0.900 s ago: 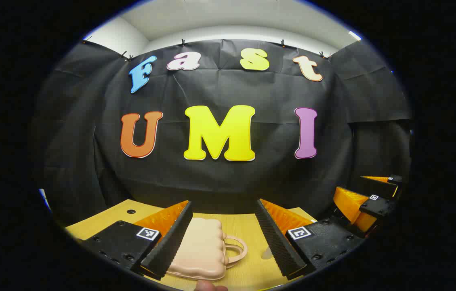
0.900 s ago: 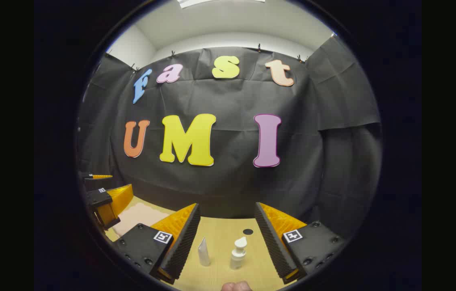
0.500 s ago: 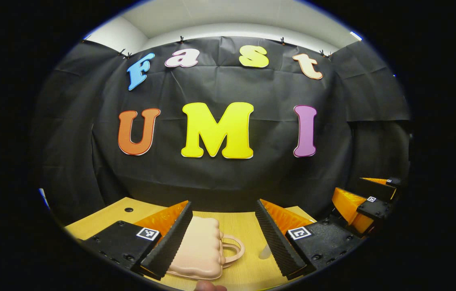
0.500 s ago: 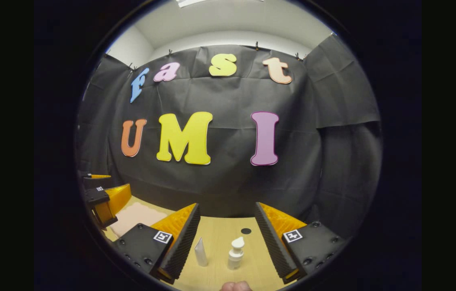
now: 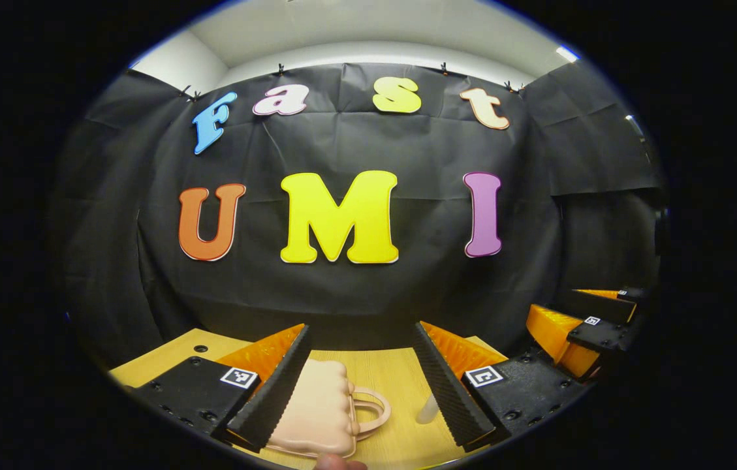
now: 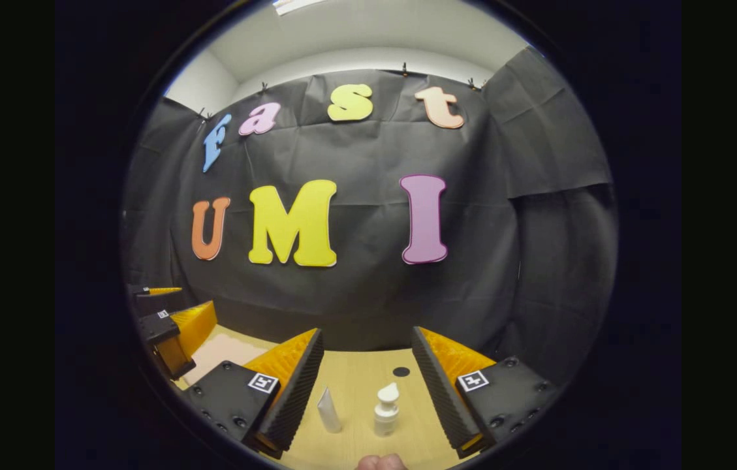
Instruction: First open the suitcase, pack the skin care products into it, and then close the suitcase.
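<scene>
A small peach suitcase [image 5: 319,411] with a loop handle lies closed and flat on the wooden table [image 5: 381,372]. My left gripper [image 5: 360,382] hovers open above it, the left finger overlapping the case's left side. A white tube [image 6: 329,410] and a white pump bottle [image 6: 386,410] stand upright on the table, framed between the fingers of my open right gripper [image 6: 367,382], which holds nothing. A pale sliver of the tube [image 5: 427,408] peeks beside the left gripper's right finger. The suitcase [image 6: 221,349] also appears at the left of the right gripper view.
The right gripper [image 5: 587,326] hangs at the right edge of the left gripper view, and the left gripper [image 6: 172,329] sits at the left edge of the right gripper view. The table has round holes [image 6: 401,372] near its back. Black cloth wall stands close behind.
Both views have drifted slightly: the suitcase slid a little left and lower between the left fingers, and the tube and bottle stay about where they were between the right ones. Both grippers stay open.
</scene>
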`<state>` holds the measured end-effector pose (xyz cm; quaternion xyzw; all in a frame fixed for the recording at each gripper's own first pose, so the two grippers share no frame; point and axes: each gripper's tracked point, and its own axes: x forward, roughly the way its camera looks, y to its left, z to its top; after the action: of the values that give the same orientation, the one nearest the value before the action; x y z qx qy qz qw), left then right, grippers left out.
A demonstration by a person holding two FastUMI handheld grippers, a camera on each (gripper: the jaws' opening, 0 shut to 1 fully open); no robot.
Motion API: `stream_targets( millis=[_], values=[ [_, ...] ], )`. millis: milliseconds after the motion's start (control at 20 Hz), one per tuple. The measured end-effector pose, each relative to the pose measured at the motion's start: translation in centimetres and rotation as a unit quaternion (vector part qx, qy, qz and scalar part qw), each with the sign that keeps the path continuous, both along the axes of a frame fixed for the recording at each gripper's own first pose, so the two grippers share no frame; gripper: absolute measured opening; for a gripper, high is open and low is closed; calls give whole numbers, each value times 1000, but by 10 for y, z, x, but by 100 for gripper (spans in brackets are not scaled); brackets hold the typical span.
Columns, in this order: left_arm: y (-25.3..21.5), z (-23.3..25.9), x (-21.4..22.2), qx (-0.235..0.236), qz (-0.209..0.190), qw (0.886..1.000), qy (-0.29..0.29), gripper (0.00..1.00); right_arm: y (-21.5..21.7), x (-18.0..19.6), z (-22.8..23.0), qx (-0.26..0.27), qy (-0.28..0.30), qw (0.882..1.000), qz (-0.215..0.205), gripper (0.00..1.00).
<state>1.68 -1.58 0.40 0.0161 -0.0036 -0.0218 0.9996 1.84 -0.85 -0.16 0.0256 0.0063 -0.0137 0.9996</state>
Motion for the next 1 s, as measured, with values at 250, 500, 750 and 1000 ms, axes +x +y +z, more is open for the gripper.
stream_targets(
  millis=[250, 500, 750, 1000],
  values=[
    [10, 1, 3, 8, 14, 1000, -2, 99, 2, 6, -1, 4, 0, 1000, 6, 81],
    [4, -10, 5, 17, 3, 1000, 9, 99, -2, 6, -9, 5, 6, 1000, 10, 81],
    [-24, -58, 2, 43, -69, 995, 51, 99, -18, 1, -30, -27, 30, 999, 19, 81],
    [-26, -116, 14, 152, -79, 979, 109, 98, -68, -4, -54, -40, 52, 998, -9, 81]
  ],
)
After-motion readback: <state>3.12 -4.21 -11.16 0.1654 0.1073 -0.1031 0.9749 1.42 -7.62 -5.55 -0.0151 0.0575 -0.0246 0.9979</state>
